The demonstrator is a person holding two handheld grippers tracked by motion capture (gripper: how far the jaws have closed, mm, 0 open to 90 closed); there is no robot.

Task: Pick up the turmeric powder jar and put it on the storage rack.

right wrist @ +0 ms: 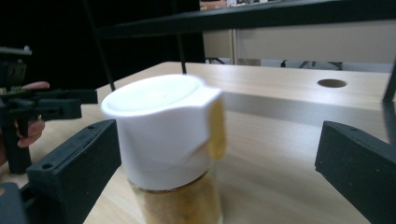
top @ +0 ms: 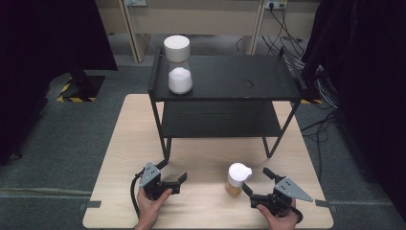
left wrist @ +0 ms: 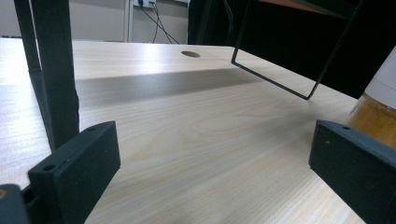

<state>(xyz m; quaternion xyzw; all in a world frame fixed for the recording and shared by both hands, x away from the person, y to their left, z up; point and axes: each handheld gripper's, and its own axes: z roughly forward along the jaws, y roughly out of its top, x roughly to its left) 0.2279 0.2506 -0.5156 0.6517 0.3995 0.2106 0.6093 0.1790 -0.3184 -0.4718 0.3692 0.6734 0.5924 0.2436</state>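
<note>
spice jar (top: pixel 236 178) upright on counter (top: pixel 206 211) | right gripper (top: pixel 257 181) nearer, jaws wide apart, jar between them, untouched | left gripper (top: pixel 173 175) open, empty, jar to its right

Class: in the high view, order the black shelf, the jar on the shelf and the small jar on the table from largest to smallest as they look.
1. Black shelf
2. Jar on the shelf
3. Small jar on the table

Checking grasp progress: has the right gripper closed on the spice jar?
No. In the right gripper view the spice jar stands between the right gripper's wide-open jaws, with clear gaps either side.
</note>
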